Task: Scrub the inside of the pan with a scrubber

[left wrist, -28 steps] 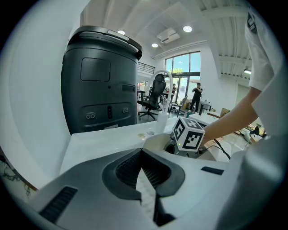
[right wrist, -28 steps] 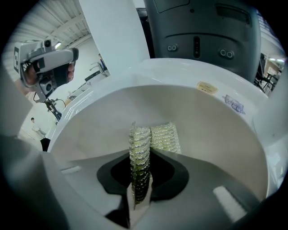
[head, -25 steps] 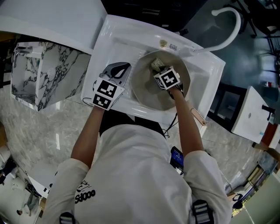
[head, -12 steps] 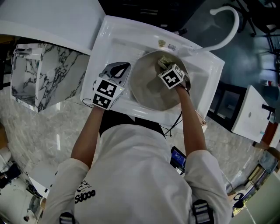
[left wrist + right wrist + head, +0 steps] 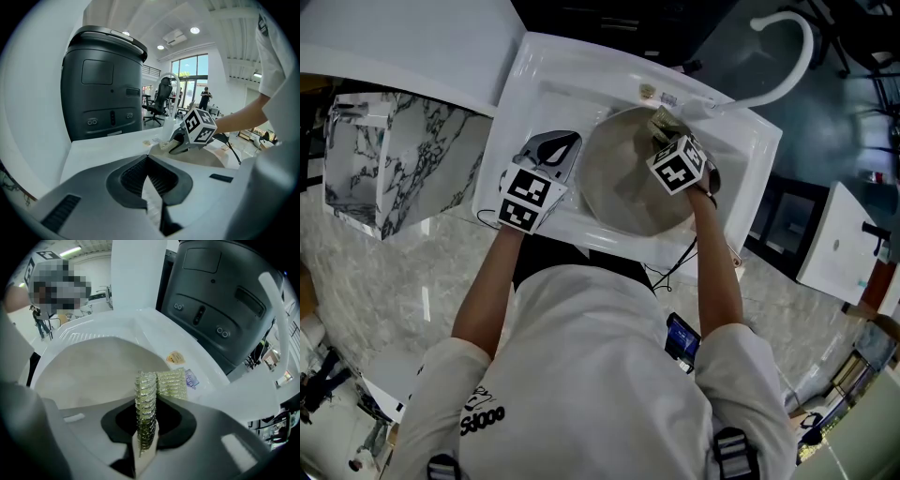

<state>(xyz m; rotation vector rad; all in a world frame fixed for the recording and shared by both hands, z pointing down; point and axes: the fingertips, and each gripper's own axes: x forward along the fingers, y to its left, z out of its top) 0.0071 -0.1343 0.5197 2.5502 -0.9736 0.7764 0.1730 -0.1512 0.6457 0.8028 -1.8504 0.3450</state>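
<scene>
No wording can be read for certain. Just beyond the scrubber [image 5: 145, 394] clamped in the right gripper [image 5: 146, 420], a gold sticker [image 5: 176, 357] and a bluish sticker [image 5: 191, 378] sit on the sink rim [image 5: 154, 326], their print too small to read. Behind the left gripper [image 5: 551, 155], the shirt [image 5: 581, 375] bears dark lettering [image 5: 483, 414], too warped to read.

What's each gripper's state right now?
Left gripper: closed, nothing between its jaws.
Right gripper: closed on the scrubber.

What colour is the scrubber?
The scrubber is glittery pale gold, ribbed; clearest in the right gripper view.
</scene>
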